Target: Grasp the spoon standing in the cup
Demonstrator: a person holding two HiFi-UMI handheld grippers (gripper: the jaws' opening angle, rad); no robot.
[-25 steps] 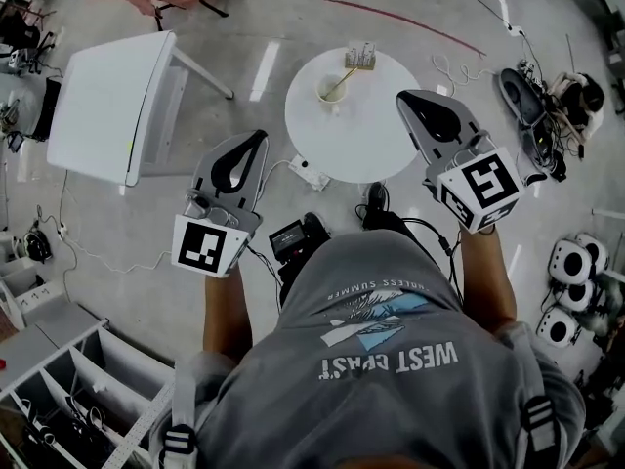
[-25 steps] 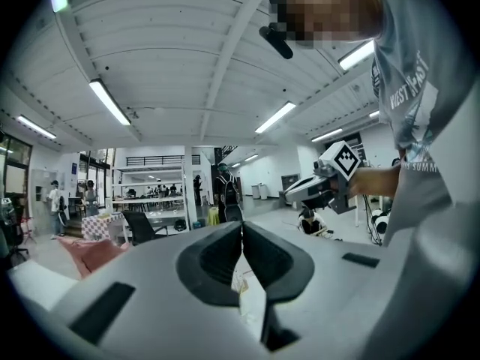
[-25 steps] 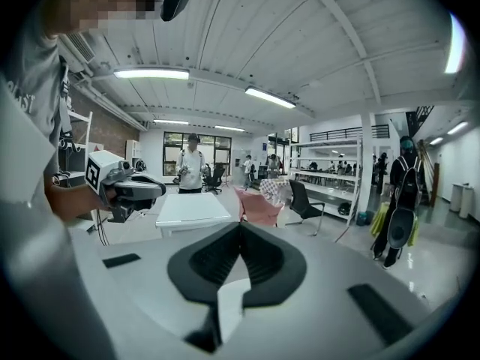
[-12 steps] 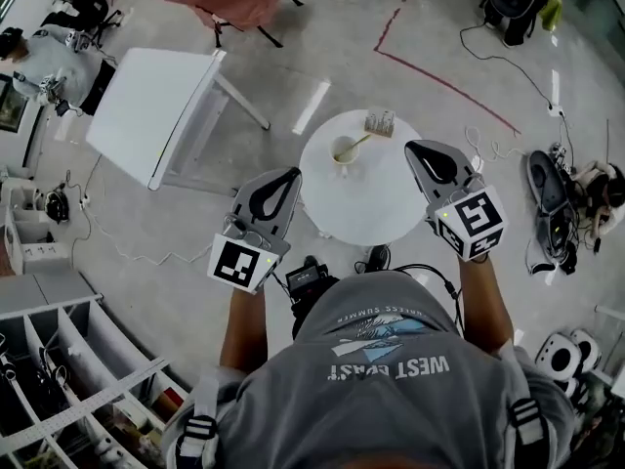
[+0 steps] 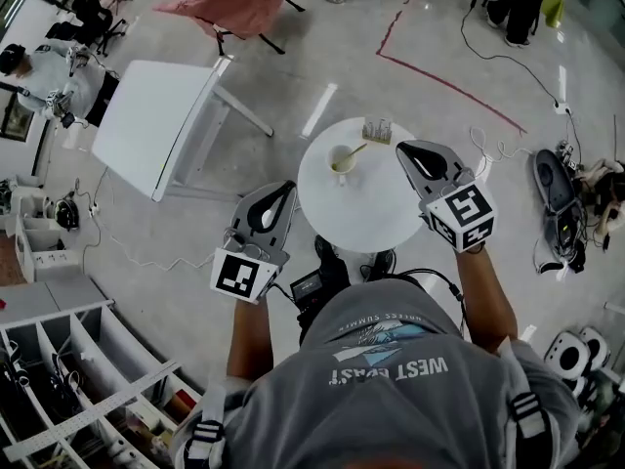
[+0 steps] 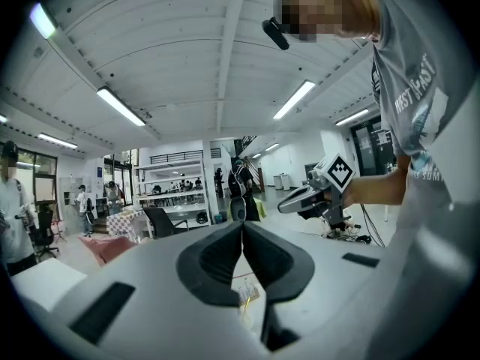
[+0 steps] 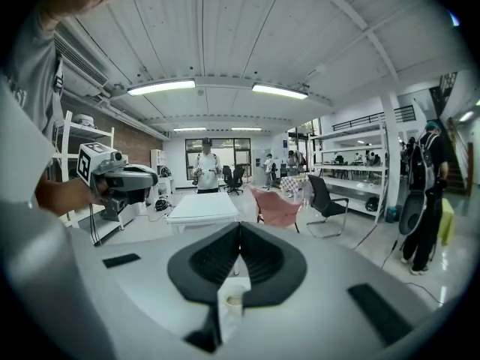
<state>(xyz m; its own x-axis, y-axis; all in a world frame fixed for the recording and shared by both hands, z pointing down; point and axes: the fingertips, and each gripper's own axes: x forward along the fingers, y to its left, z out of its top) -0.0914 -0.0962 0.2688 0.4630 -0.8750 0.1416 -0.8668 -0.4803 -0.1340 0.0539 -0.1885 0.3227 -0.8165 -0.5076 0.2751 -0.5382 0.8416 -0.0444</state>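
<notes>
A pale cup (image 5: pixel 342 161) stands on the far part of the round white table (image 5: pixel 366 213), with a spoon (image 5: pixel 354 150) leaning out of it toward the right. My right gripper (image 5: pixel 403 148) is shut and empty, its tips over the table's right rim, a short way right of the cup. In the right gripper view the cup (image 7: pixel 234 301) shows below the closed jaws of the right gripper (image 7: pixel 238 226). My left gripper (image 5: pixel 284 190) hangs just off the table's left edge, jaws meeting at the tip of the left gripper (image 6: pixel 241 227), nothing held.
A small holder (image 5: pixel 377 129) sits behind the cup. A rectangular white table (image 5: pixel 156 125) and a pink chair (image 5: pixel 234 3) stand at the far left. Cables and gear (image 5: pixel 557 193) litter the floor at right, shelves (image 5: pixel 68 379) at lower left. A red tape line (image 5: pixel 439 81) crosses the floor.
Both grippers have come in closer to the round table. The right one has dropped toward the cup and now overlaps the table's right rim. Both stay shut.
</notes>
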